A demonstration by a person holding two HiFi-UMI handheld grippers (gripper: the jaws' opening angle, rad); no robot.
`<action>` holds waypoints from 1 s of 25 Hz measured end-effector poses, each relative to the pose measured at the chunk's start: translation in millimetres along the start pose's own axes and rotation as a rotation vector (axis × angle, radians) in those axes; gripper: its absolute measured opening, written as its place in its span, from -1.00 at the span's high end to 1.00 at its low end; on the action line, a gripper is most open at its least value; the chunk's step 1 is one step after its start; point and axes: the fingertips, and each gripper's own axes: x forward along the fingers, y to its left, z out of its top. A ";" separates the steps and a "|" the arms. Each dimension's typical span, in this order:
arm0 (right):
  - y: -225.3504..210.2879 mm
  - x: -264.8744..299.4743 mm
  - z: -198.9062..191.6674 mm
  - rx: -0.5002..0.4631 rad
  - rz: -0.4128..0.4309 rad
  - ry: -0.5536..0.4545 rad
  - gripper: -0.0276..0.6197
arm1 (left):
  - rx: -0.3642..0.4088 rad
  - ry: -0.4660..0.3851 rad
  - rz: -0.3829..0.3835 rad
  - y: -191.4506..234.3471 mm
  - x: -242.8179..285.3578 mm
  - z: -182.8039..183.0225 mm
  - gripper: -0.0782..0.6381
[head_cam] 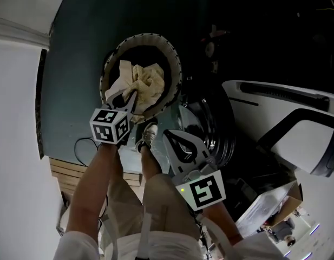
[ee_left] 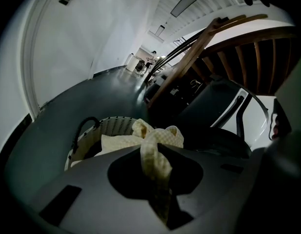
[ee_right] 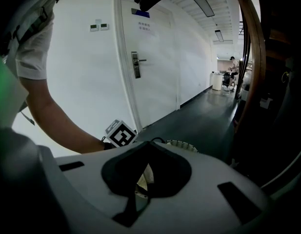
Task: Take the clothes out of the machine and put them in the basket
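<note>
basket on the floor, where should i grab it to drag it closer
Best by the dark loop handle that arches above the rim of the basket, coming down from above and closing across the strap. It stands clear of the wall, so jaws should fit round it; the rim itself offers no loop, and the cloth heaped inside crowds it.

cloth (head_cam: 146, 79): pale yellow-cream, fine check weave.
basket (head_cam: 178, 69): off-white lattice wall, dark rim, black handle on its left.
floor (head_cam: 74, 64): dark teal-grey. wall (head_cam: 15, 118) on the left: plain white.
left gripper (head_cam: 131, 99) and right gripper (head_cam: 180, 145): light grey shells, black inside the jaws.
left marker cube (head_cam: 110, 126) and right marker cube (head_cam: 203, 191): black squares on white. green light (head_cam: 182, 189) beside the right one.
machine (head_cam: 296, 140), right: white casing, black door and trim.
trousers (head_cam: 161, 199): beige. shoe (head_cam: 149, 134): white.
planks (head_cam: 69, 172), near left: light wood.
</note>
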 end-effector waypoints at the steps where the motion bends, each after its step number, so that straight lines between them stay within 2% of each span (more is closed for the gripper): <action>1: -1.1 1.9 -1.0 0.006 0.001 0.000 0.87 | -0.011 0.010 0.000 0.5 7.7 -3.6 0.64; 9: -17.9 8.5 -3.5 0.026 0.003 -0.009 0.87 | -0.025 0.076 0.053 11.1 53.7 -22.8 0.64; 14: -31.8 -0.7 -8.0 0.055 -0.010 -0.003 0.87 | -0.061 0.118 0.128 21.2 66.8 -35.4 0.63; 16: -38.1 -2.5 -12.3 0.063 -0.014 0.005 0.87 | -0.050 0.151 0.151 27.2 74.1 -43.4 0.63; 17: -40.9 -2.9 -14.0 0.068 -0.016 0.007 0.87 | -0.028 0.181 0.171 33.4 77.8 -49.8 0.60; 18: -43.6 -3.2 -15.0 0.073 -0.018 0.005 0.87 | 0.004 0.216 0.198 41.8 80.2 -56.9 0.46; 19: -46.2 -3.7 -15.0 0.081 -0.022 0.000 0.87 | 0.035 0.245 0.226 51.8 80.6 -63.3 0.23; 20: -48.6 -4.4 -14.3 0.091 -0.027 -0.009 0.87 | 0.052 0.263 0.252 62.1 78.6 -67.8 0.14; 23: -53.3 -6.5 -16.0 0.114 -0.030 -0.019 0.87 | 0.033 0.269 0.292 81.5 65.4 -68.7 0.02; 25: -54.0 -5.8 -18.8 0.119 -0.027 -0.014 0.87 | 0.049 0.279 0.299 86.1 58.8 -68.6 0.00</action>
